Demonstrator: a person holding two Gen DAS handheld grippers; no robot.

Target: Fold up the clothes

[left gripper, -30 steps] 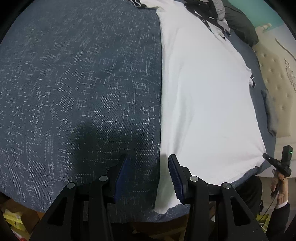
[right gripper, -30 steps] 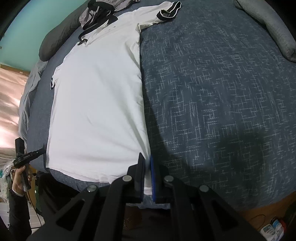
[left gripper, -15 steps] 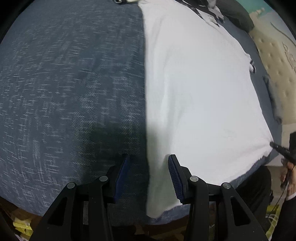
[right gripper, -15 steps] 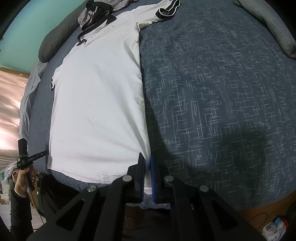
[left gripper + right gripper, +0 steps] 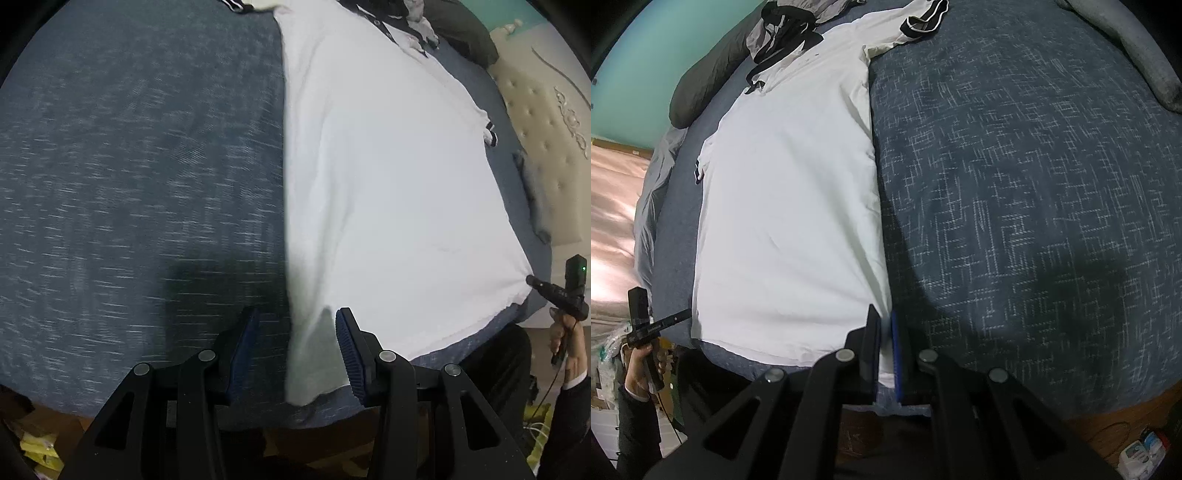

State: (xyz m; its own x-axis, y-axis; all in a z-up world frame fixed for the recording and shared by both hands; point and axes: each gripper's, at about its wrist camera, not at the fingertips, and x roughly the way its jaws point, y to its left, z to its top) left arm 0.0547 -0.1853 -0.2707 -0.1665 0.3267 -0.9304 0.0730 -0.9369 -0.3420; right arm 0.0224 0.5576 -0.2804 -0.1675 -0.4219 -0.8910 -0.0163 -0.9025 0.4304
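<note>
Dim indoor light, cool cast. Long white short-sleeved shirt (image 5: 388, 184) is brightest area, near washed out, few folds readable. Left wrist view motion-blurred: pale flecks on dark blue woven bedspread (image 5: 129, 166) smear into horizontal streaks. Right wrist view sharper, weave pattern crisp mid-frame, softening toward rim. Soft dark shadows fall on bedspread just ahead of each gripper. Strong fisheye bulge; black vignette in corners. Cream tufted headboard (image 5: 535, 129) moderately lit.
</note>
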